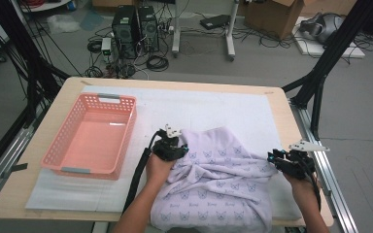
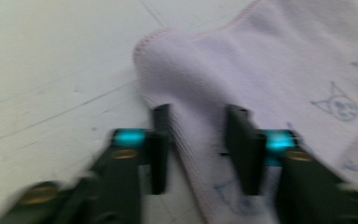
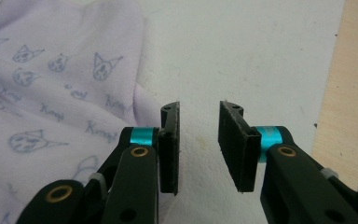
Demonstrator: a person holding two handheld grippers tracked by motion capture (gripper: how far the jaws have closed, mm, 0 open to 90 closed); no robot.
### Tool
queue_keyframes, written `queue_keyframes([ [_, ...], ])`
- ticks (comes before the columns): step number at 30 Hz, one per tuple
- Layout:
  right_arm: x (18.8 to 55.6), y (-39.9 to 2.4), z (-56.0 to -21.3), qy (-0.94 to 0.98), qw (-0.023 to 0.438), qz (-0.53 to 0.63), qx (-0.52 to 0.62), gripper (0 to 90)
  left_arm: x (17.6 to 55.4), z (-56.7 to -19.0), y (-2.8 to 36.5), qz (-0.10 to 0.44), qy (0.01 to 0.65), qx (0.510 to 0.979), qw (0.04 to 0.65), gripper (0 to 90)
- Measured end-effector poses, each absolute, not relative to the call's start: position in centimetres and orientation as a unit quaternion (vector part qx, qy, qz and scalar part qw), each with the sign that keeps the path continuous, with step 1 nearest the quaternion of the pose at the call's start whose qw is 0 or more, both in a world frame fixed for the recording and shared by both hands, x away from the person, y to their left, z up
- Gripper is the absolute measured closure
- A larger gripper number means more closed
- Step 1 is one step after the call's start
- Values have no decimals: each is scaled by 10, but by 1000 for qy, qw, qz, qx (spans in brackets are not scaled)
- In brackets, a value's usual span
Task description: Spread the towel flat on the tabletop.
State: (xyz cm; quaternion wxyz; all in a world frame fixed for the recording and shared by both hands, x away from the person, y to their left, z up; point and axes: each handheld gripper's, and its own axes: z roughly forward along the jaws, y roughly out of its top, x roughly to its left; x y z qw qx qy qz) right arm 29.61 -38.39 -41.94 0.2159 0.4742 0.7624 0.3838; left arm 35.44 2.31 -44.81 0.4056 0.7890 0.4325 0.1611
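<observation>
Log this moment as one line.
left claw: open, astride cloth edge | right claw: open over white mat, beside cloth | basket: holds nothing

Script lettering showing on the lilac cloth

A pale lilac cloth [image 3: 51, 93] is carrying a repeated print of small cat-like faces with a short cursive word in blue-grey between them. In the right gripper view, just left of the right gripper [image 3: 198, 140], the word is appearing several times and is looking like "Kuromi" or similar, though the letters are too small and slanted to read surely. In the left gripper view, to the right of the left gripper [image 2: 198, 149], the same word is blurring past reading.
</observation>
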Motion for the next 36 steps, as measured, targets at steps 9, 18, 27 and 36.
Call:
queue_keyframes([
  [9,331,-375,-425,765,184,386,482,665,342,-423,60,191,456,767,408,857],
  [18,359,-338,-428,806,158,365,439,710,326,-432,77,179,463,772,397,857],
  [27,372,-303,-440,838,113,354,399,787,319,-441,85,168,471,763,410,857],
  [36,345,-334,-408,794,246,352,431,873,336,-425,61,176,444,762,438,857],
])
